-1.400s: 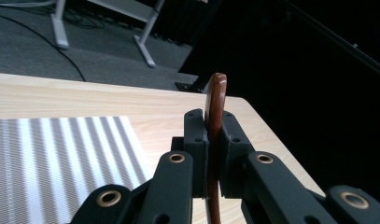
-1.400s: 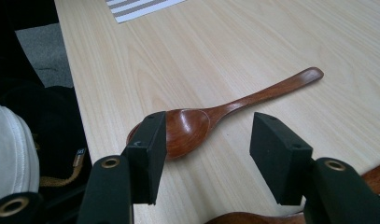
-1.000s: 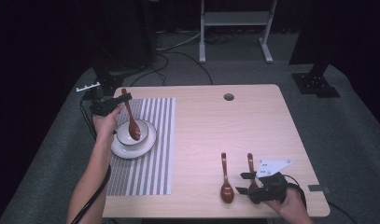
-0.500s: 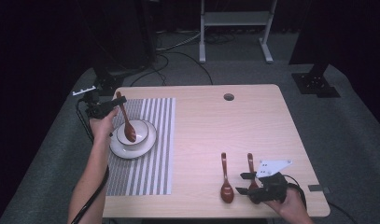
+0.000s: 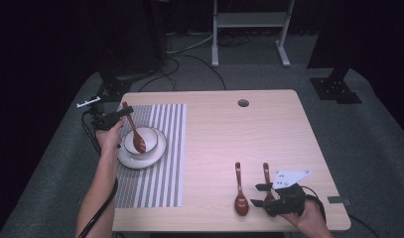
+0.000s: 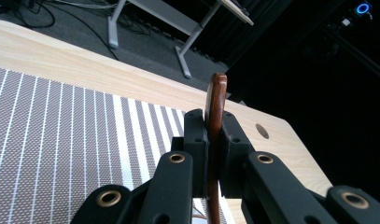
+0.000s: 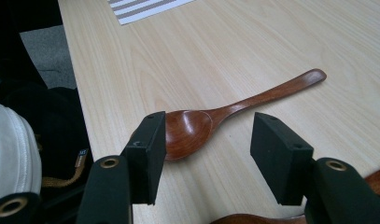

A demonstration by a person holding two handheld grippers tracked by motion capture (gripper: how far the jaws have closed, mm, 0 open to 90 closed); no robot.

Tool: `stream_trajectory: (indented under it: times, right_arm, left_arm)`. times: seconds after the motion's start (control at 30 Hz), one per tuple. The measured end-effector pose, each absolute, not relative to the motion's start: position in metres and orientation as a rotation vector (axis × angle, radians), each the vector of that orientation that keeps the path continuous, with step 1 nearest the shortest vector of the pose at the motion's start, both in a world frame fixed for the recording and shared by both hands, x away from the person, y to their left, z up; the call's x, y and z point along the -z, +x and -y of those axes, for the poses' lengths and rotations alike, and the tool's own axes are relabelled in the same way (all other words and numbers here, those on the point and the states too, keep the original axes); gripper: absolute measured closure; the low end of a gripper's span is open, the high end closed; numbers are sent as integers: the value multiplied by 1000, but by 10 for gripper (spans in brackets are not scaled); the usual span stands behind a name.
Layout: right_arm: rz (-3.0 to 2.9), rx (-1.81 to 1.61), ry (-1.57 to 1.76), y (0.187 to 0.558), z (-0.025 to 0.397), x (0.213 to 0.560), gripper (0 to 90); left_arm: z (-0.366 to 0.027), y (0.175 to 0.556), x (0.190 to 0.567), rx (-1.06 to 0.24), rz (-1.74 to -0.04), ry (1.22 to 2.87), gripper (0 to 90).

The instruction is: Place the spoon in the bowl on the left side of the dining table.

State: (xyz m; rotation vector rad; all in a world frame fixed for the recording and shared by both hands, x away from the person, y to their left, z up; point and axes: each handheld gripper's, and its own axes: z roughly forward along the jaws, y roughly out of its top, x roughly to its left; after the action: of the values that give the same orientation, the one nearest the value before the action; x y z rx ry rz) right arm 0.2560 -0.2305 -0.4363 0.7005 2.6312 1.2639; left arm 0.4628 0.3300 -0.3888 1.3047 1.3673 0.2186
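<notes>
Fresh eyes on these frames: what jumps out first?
The left tongs, clamped on a brown wooden spoon whose head dips into the white bowl on a plate on the striped placemat at the table's left. Near the front right edge, two more spoons lie side by side by the open right tongs.

Evenly lit table [image 5: 269, 134], sharp, amid dark surroundings.

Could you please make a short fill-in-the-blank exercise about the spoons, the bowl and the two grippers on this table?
1. The left gripper is shut on the handle of a wooden ____.
2. That spoon's head rests inside the white ____.
3. The jaws of the right gripper stand ____.
4. Beside the right gripper, ____ wooden spoons lie on the bare table.

Missing words: spoon; bowl; open; two
</notes>
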Motion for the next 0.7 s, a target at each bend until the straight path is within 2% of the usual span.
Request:
stream_trajectory:
  times: [0.7]
  right_arm:
    - [-2634,-1262,690,256,229,436,442]
  left_arm:
    - [-342,462,412,-204,-1443,1274,839]
